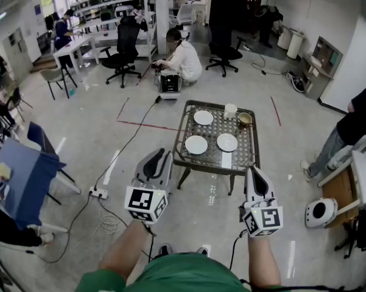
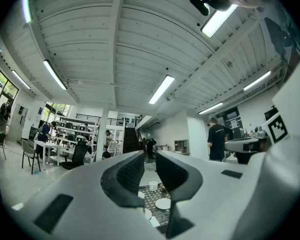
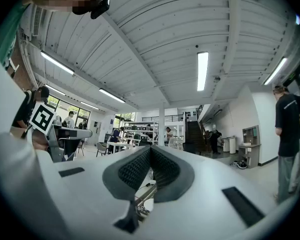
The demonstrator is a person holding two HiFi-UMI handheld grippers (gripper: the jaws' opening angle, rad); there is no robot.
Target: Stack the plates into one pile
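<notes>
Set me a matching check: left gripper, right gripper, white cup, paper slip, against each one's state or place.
Things:
1. left gripper
2. right gripper
3. white cup
4. paper slip

States or places:
A. beside the bowl, at the far edge of the table
B. jaws together, empty
C. jaws slightly apart, empty
D. at the near edge of the table

Pairs: 1-C, 2-B, 3-A, 4-D

Table (image 1: 212, 130), holding:
- far plate (image 1: 203, 117), far left
- near-left plate (image 1: 196, 144) and near-right plate (image 1: 226, 142), side by side, apart
- cup (image 1: 230, 110), far right, bowl (image 1: 245, 118) just beside it
- paper slip (image 1: 226, 160), near edge, before the near-right plate
</notes>
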